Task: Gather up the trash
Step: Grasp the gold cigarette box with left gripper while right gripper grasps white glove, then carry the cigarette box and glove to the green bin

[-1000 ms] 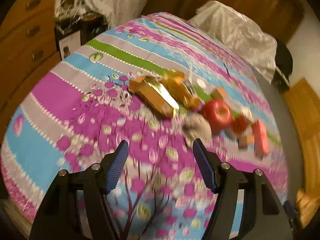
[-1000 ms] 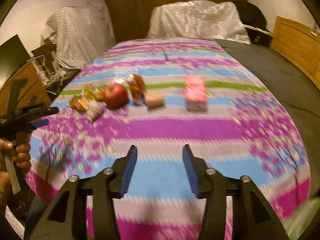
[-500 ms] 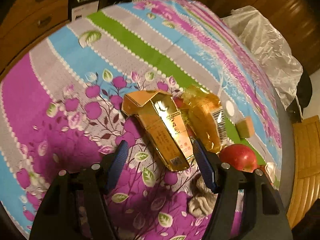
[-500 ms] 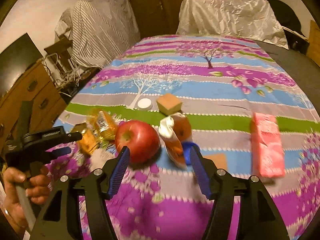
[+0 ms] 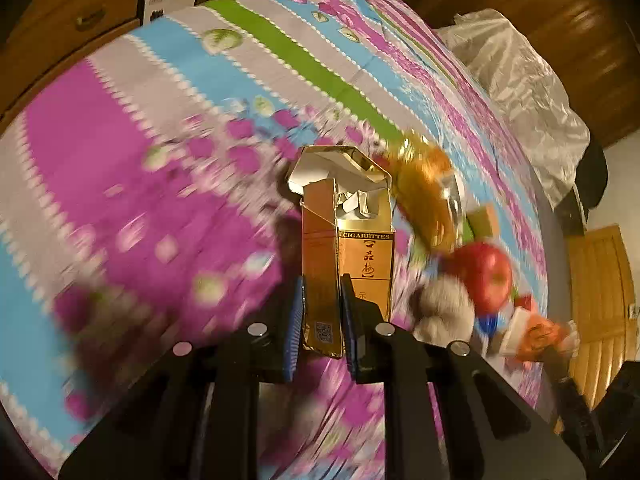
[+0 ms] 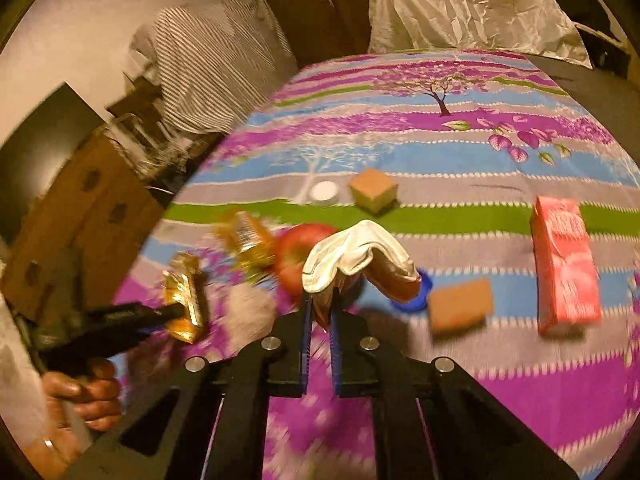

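Note:
My left gripper (image 5: pixel 322 316) is shut on a gold cigarette pack (image 5: pixel 344 240), its lid open, held above the striped bedspread (image 5: pixel 140 168); the pack also shows in the right wrist view (image 6: pixel 186 300). My right gripper (image 6: pixel 320 312) is shut on a crumpled white and orange wrapper (image 6: pixel 356 256) lifted off the bed. A gold snack wrapper (image 5: pixel 428 196) and a grey crumpled wad (image 5: pixel 444 312) lie beside a red apple (image 5: pixel 486 276).
A pink carton (image 6: pixel 566 268), two brown blocks (image 6: pixel 460 304) (image 6: pixel 374 194), a white cap (image 6: pixel 325 192) and a blue cap (image 6: pixel 420 292) lie on the bed. A wooden dresser (image 5: pixel 60 12) stands left, a covered chair (image 6: pixel 472 4) at the far end.
My left gripper closed on the cigarette pack and lifted it upright. My right gripper moved forward, closed on the white and orange wrapper and raised it.

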A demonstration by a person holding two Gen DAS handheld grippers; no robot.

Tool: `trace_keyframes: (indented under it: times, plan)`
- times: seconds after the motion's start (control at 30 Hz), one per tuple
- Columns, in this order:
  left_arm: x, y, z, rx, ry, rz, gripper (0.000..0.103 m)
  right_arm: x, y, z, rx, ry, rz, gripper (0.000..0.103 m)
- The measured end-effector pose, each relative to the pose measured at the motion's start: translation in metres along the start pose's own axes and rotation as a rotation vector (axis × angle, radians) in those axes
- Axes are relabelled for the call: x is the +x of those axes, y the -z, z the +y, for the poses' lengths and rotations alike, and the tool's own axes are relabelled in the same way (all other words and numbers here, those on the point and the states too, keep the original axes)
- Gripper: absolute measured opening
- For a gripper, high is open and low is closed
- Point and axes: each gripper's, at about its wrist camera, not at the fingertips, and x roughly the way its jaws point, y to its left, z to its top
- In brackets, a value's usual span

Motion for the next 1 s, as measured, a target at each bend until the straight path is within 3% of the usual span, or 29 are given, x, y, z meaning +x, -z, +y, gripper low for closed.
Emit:
trace_keyframes:
  times: [0.07, 0.3, 0.53, 0.7, 1.0]
  plan:
    - [-0.021, 0.015, 0.006, 0.026, 0.002, -0.011, 0.017, -0.03, 0.015, 0.006, 0.008, -0.042, -0.017, 0.009]
    - [-0.08, 0.05, 0.012, 0.134, -0.032, -0.084, 0.017, -0.11, 0.072, 0.023, 0.025, -0.069, -0.044, 0.009]
    - [-0.115, 0.087, 0.0, 0.275, -0.053, -0.112, 0.017, -0.177, 0.129, 0.04, 0.036, -0.047, -0.084, 0.009]
    - [-0.125, 0.128, -0.021, 0.396, -0.017, -0.064, 0.017, -0.218, 0.165, 0.041, 0.067, -0.029, -0.097, 0.009]
    - [-0.121, 0.196, -0.078, 0.59, 0.093, 0.042, 0.017, -0.28, 0.217, 0.016, 0.141, 0.077, -0.112, 0.009]
